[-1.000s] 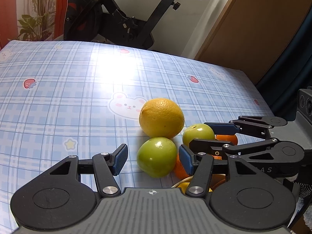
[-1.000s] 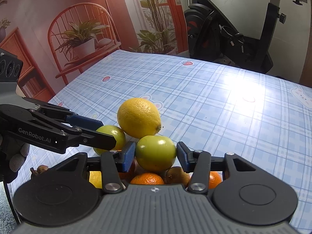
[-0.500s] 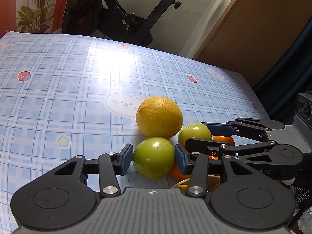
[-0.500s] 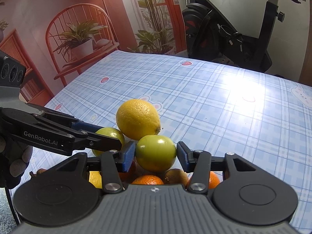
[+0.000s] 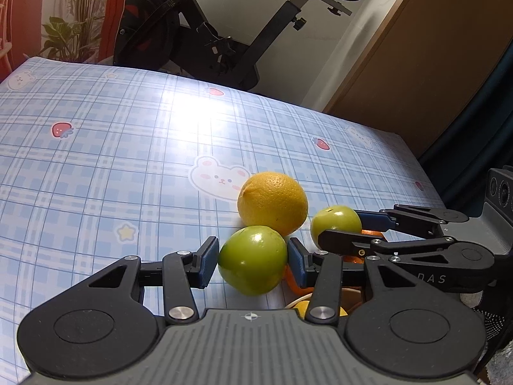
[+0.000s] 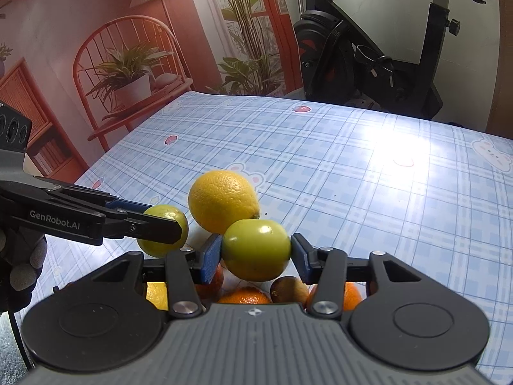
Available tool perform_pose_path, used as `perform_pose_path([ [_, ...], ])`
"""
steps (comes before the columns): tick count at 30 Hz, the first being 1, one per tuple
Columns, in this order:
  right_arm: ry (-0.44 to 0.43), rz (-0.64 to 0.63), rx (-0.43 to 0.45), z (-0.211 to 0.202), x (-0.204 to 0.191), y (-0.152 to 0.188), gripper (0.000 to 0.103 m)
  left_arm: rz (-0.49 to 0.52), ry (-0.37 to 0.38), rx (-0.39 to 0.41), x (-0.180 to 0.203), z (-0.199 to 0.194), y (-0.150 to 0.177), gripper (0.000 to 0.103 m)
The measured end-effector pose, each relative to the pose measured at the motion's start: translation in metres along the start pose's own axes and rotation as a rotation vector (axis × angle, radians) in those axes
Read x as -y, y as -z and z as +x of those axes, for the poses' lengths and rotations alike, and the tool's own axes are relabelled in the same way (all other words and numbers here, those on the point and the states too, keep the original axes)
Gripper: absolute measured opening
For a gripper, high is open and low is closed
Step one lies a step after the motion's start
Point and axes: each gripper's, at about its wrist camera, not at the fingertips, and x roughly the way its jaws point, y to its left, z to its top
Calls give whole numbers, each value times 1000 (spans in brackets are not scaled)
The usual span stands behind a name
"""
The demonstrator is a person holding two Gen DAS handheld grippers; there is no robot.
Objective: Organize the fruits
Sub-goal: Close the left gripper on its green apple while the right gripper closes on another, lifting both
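Two green apples, one (image 5: 253,260) pinched in the left claw (image 5: 253,261), the other (image 6: 256,249) in the right claw (image 6: 256,252), flank one lemon (image 5: 272,202).

- "GenRobot.AI" stands in pale letters on the side of the black left hand-held gripper (image 6: 166,224), read from the right wrist view, along the linkage arm running toward its fingers.
- "DAS" is the readable part of a faint grey marking on the black body of the right hand-held gripper (image 5: 340,229), seen from the left wrist view; any letters before it are hidden behind the near linkage.
- A small crosshair sign, a circle crossed by a plus, sits at the middle front edge of each camera's own grey ribbed gripper housing (image 5: 250,316).
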Motion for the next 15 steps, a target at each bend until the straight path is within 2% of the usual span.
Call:
perform_pose_path([
  [6, 3, -12, 34, -16, -7, -1, 50, 9, -17, 46, 4, -20, -1, 49],
  [15, 1, -8, 82, -57, -19, 10, 50, 58, -72, 131, 22, -68, 15, 49],
])
